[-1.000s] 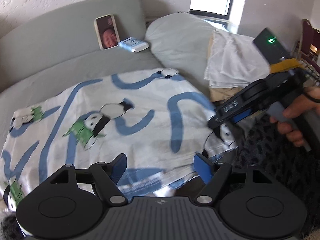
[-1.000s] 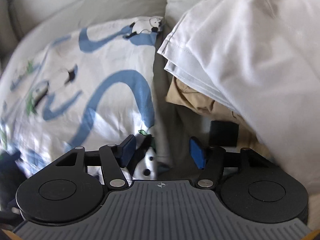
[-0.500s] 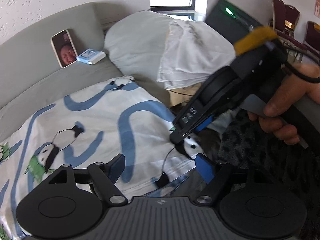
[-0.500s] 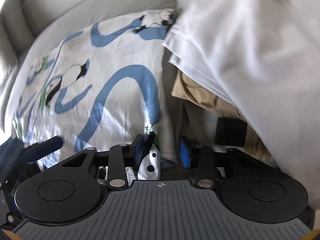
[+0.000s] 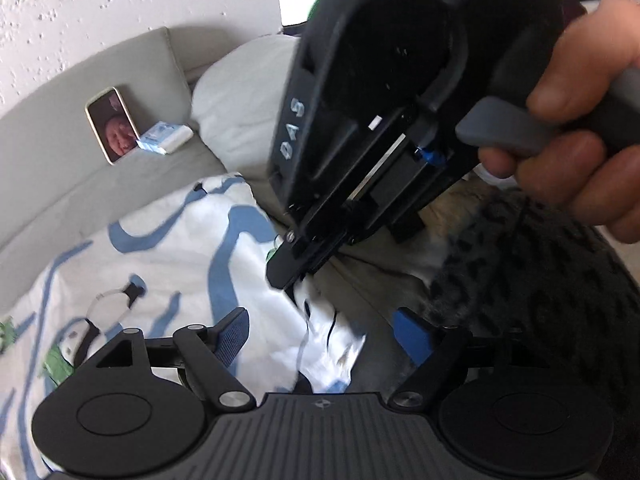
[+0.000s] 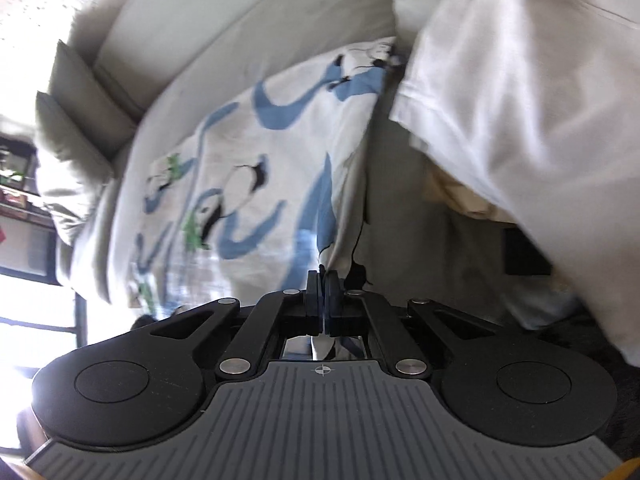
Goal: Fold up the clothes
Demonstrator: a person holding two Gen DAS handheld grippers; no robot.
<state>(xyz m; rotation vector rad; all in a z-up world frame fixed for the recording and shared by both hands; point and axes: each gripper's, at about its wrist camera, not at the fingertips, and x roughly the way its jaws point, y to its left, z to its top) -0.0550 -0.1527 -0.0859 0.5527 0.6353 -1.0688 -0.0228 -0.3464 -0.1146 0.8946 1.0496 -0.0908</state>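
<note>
Right tongs (image 6: 322, 280) pinch the panda cloth (image 6: 248, 168) beside white laundry (image 6: 520, 80); left tongs (image 5: 320, 332) gape.

A home living room: grey sofa (image 5: 132, 80), pillow (image 5: 240, 96), propped phone (image 5: 112, 124), textured white wall (image 5: 120, 8).

The left gripper (image 5: 320, 334) stood open over the panda-print cloth (image 5: 192, 256); the right gripper (image 5: 286, 276) seemingly pinched its edge.
</note>
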